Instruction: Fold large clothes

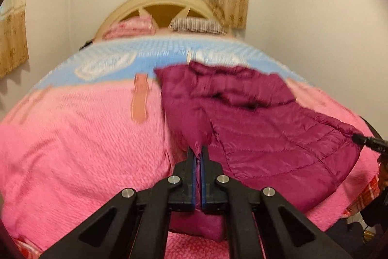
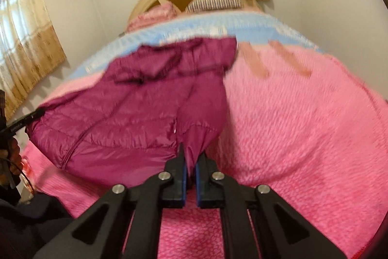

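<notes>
Both tongs, left gripper (image 1: 198,149) and right gripper (image 2: 190,157), clamped tight on my maroon jacket's (image 1: 254,113) near hem.
Fold starting; next I carry the hem toward the collar at upper frame, evenly.

Bedspread (image 1: 72,137) motion-blurred, jacket (image 1: 266,137) hem hidden behind left hand-held gripper (image 1: 198,149), pillows (image 2: 213,1) indistinct

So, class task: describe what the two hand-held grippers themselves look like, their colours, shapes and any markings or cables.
Both look alike. The left hand-held gripper and the right hand-held gripper are matte black, with angular linkage arms with triangular cut-outs, joined by round silver pins. Each has two narrow fingers lined with blue pads. Seen side-on in the other's view, each shows small white lettering, too blurred to read. A thin dark cable loops beside the left one.
</notes>
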### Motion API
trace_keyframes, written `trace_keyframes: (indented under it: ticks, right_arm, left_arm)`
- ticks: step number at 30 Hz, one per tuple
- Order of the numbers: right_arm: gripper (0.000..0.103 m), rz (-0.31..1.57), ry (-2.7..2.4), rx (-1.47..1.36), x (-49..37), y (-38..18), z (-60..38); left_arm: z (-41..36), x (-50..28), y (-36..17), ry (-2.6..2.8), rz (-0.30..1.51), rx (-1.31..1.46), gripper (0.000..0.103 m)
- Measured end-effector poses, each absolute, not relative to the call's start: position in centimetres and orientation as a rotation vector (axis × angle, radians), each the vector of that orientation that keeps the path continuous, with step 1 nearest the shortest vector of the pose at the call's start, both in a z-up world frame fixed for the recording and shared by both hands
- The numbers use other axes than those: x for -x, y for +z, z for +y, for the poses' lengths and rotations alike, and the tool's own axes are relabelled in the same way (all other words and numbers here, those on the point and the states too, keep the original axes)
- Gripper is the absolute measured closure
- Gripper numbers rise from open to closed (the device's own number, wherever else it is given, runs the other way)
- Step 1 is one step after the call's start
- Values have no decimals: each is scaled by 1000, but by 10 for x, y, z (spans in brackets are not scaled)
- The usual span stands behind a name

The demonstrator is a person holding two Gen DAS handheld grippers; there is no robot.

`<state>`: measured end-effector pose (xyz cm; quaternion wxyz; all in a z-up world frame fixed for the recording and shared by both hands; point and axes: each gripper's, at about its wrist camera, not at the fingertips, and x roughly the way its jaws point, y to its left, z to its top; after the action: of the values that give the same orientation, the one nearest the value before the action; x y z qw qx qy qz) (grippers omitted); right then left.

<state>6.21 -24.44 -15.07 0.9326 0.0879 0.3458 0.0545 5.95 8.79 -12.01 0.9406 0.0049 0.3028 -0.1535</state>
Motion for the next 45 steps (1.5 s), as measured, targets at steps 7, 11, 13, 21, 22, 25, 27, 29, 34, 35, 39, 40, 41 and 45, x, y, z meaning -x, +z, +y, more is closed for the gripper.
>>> trace_keyframes:
  ticks: [7, 11, 13, 21, 22, 25, 27, 29, 34, 35, 39, 40, 41, 45]
  right_arm:
    - [97, 498, 129, -155, -32, -72, -239]
    - [97, 430, 115, -142, -69, -55, -238]
    - [97, 419, 107, -159, -101, -54, -236]
    - [97, 431, 18, -195, -224, -65, -239]
    - [97, 439, 15, -202, -231, -67, -241]
    - [97, 473, -14, -219, -264, -82, -248]
    - [97, 504, -34, -223, -288, -95, -251]
    - [97, 517, -67, -214, -307, -108, -252]
    - [91, 563, -124, -235, -346, -137, -262]
    - [78, 565, -140, -231, -351, -140, -263]
    - [31, 534, -185, -236, -361, -136, -269]
    - [30, 517, -206, -235, -358, -130, -270]
    - [30, 506, -227, -229, -353, -125, -269]
    - [29, 516, -199, -161, -340, -115, -237]
  left_arm:
    - [95, -38, -62, -336, 486, -31, 102]
    - [87, -87, -62, -319, 481, -60, 102]
    - [84, -127, -65, -299, 498, -50, 102]
    - [62, -256, -91, -218, 533, -62, 101]
    - [57, -272, -97, -201, 540, -71, 98]
    - [47, -306, -114, -181, 585, -60, 96]
    - [40, -330, -128, -137, 624, -70, 84]
    - [37, -353, -140, -1, 629, -94, 35]
    - [62, -378, -136, 179, 556, -4, 20]
    - [65, -380, -133, 215, 552, -5, 20]
    - [74, -367, -113, 336, 468, 3, 19]
    - [74, -360, -107, 349, 436, 3, 17]
    - [72, -352, -102, 354, 403, 3, 16]
    - [41, -328, -96, 269, 337, -54, 12]
